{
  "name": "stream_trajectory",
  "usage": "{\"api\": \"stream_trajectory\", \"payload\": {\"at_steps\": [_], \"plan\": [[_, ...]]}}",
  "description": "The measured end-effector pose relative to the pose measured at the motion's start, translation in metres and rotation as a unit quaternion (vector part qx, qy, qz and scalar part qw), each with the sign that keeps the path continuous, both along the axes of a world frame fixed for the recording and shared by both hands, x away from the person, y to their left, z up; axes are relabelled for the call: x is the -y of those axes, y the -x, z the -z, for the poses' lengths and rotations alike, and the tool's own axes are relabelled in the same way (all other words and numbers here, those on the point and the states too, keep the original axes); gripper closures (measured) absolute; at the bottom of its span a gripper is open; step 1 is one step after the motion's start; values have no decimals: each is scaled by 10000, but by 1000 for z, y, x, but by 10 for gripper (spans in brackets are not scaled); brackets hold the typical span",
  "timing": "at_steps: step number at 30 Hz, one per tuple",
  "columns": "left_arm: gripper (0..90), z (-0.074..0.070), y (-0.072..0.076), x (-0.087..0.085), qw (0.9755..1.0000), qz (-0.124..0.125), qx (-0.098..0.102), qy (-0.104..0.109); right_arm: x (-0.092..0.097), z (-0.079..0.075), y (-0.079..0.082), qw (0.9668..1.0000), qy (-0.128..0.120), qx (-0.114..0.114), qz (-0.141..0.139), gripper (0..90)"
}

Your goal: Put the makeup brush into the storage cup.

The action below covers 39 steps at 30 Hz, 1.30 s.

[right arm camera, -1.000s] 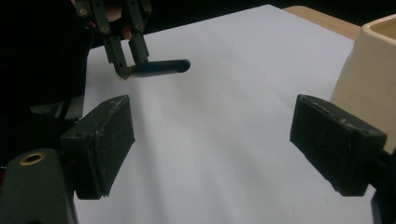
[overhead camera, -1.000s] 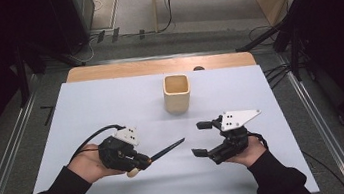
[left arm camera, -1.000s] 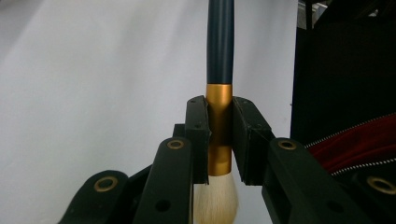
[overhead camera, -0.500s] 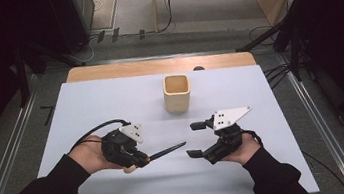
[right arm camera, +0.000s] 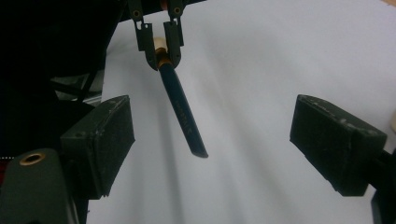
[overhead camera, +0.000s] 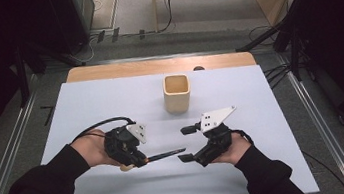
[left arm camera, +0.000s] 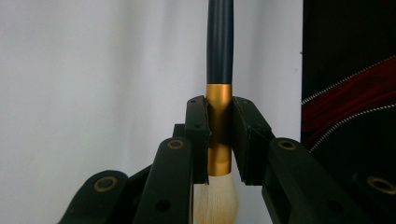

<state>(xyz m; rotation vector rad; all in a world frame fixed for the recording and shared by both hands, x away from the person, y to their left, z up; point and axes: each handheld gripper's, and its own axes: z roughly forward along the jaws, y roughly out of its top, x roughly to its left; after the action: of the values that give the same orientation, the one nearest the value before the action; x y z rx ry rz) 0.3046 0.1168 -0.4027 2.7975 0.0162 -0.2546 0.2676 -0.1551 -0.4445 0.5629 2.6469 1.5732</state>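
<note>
Near the worktop's front edge, the left gripper (overhead camera: 135, 157) clamps a makeup brush (left arm camera: 219, 65) by its gold ferrule, the dark handle pointing level toward the right gripper (overhead camera: 186, 143), whose jaws gape empty just off the tip. A handover looks likely; closing off-centre could lever the brush loose. Its bristles are cut off from sight. Farther back, the wooden cup (overhead camera: 177, 94) hides its inside.

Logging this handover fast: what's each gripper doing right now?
Left gripper: shut on the brush, clamped at its gold ferrule.
Right gripper: open, holding nothing, jaws spread just short of the brush's handle end.
</note>
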Motion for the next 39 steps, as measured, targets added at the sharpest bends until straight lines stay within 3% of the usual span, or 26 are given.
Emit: {"api": "stream_trajectory", "payload": {"at_steps": [6,11,14,20,24,29,34,39], "plan": [[781,-2,1,4,9995,241,-43,-179,-6,1,-1,9999,44,-41,-127,149],[781,-4,1,12,9983,429,38,-400,-13,3,-1,9996,120,-120,-210,171],[781,-7,0,18,9970,578,150,-483,-20,7,0,9992,171,-220,-299,211],[781,-9,0,24,9954,707,214,-612,-28,11,0,9983,293,-284,-422,282],[780,-8,-3,28,9941,746,194,-769,-36,15,-1,9973,356,-345,-538,381],[780,-7,-3,32,9934,784,184,-817,-41,17,-1,9968,407,-402,-554,426],[781,-7,-3,37,9920,841,199,-919,-50,21,-2,9956,562,-463,-597,526],[780,-6,-2,38,9922,860,178,-879,-55,21,-2,9948,591,-553,-616,605]]}}
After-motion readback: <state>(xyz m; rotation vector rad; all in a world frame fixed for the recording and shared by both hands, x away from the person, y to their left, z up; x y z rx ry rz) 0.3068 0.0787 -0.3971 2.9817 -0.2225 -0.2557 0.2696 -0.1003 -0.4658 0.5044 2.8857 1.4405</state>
